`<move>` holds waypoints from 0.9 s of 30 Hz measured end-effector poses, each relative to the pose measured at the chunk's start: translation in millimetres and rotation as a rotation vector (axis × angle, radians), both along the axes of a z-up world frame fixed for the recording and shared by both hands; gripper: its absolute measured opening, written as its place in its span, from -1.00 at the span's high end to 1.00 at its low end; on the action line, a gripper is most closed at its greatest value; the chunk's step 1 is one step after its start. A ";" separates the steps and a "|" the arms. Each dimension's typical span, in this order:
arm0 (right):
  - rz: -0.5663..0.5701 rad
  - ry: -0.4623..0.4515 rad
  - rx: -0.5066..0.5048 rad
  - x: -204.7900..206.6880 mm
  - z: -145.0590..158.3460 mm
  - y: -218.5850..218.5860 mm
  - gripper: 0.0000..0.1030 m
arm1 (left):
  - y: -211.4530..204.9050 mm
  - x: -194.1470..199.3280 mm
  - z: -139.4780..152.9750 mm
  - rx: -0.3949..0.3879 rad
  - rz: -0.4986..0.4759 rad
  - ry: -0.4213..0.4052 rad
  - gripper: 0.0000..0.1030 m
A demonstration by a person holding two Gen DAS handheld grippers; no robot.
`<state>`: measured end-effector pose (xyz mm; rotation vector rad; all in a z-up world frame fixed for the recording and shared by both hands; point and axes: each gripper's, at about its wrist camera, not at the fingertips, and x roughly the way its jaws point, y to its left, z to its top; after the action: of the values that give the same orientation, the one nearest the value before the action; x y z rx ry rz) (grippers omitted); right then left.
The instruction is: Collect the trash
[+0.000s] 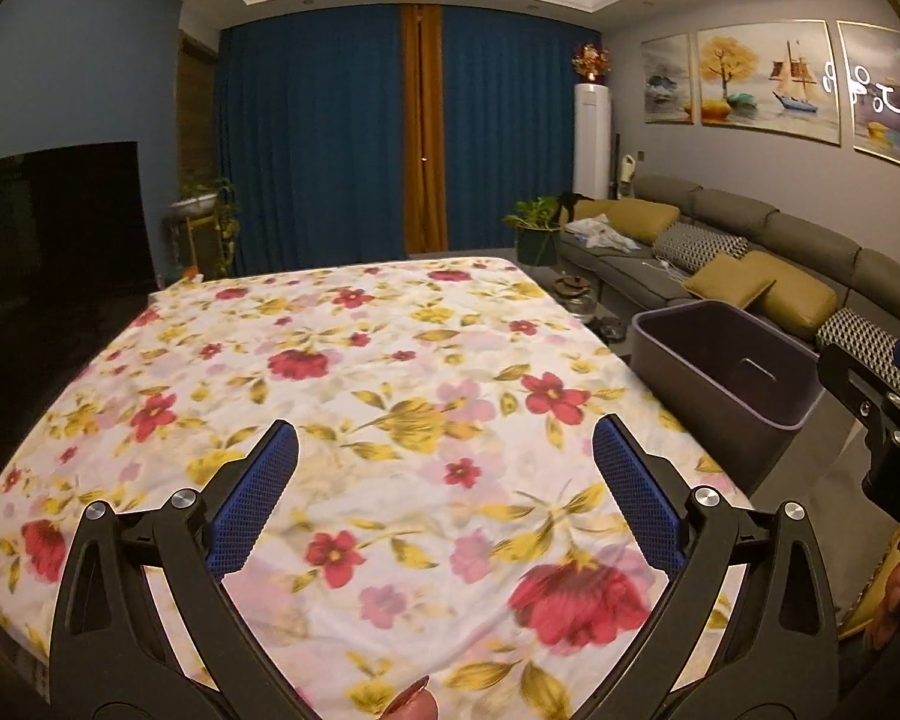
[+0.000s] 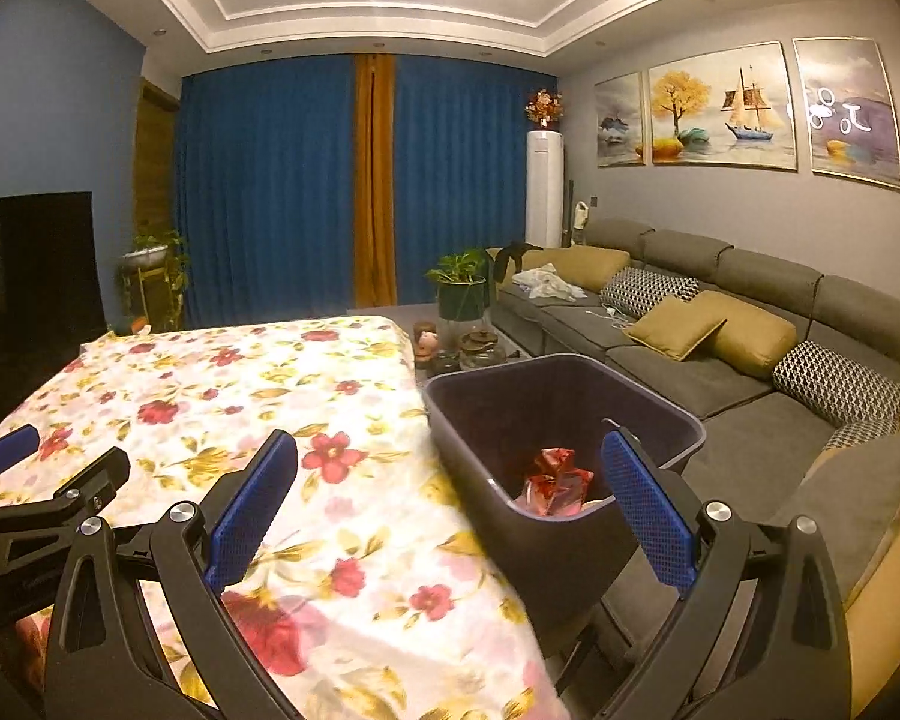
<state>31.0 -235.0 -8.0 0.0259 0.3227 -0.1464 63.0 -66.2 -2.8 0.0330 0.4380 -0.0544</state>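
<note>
A dark purple bin (image 2: pixel 660 420) stands beside the right edge of the table with the floral cloth (image 2: pixel 240 396). Crumpled red and white wrappers (image 2: pixel 555 480) lie inside it. My right gripper (image 2: pixel 450 450) is open and empty, above the table edge and the bin's near rim. My left gripper (image 1: pixel 444 444) is open and empty above the floral cloth (image 1: pixel 360 372). The bin (image 1: pixel 678 360) shows at the right in the left wrist view, with the right gripper's body (image 1: pixel 882 420) near it. The left gripper's fingers (image 2: pixel 6 450) show at the far left in the right wrist view.
A grey sofa (image 2: pixel 720 360) with yellow and patterned cushions runs along the right wall. A potted plant (image 2: pixel 462 288) and glass jars (image 2: pixel 480 348) stand beyond the bin. A dark TV (image 1: pixel 54 222) is at the left. Blue curtains (image 1: pixel 330 138) cover the back.
</note>
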 end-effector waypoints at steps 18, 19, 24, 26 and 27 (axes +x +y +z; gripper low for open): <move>0.020 -0.009 -0.006 -15.3 -0.5 17.3 -0.89 | 12.5 -13.9 0.1 -0.024 0.004 0.001 -0.88; 0.020 -0.009 -0.004 -15.6 -0.6 17.2 -0.89 | 11.9 -14.5 0.6 -0.024 0.002 0.001 -0.88; 0.019 -0.010 0.001 -16.9 -0.4 17.0 -0.89 | 10.5 -17.2 2.4 -0.027 -0.006 -0.005 -0.88; 0.022 -0.012 0.002 -17.5 0.0 16.7 -0.89 | 10.2 -18.2 2.8 -0.029 -0.008 -0.008 -0.88; 0.021 -0.014 0.001 -17.9 0.4 17.2 -0.89 | 10.2 -18.6 3.1 -0.029 -0.009 -0.008 -0.88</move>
<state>13.2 -217.8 -7.6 0.0245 0.3089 -0.1246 44.4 -56.1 0.2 0.0066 0.4285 -0.0696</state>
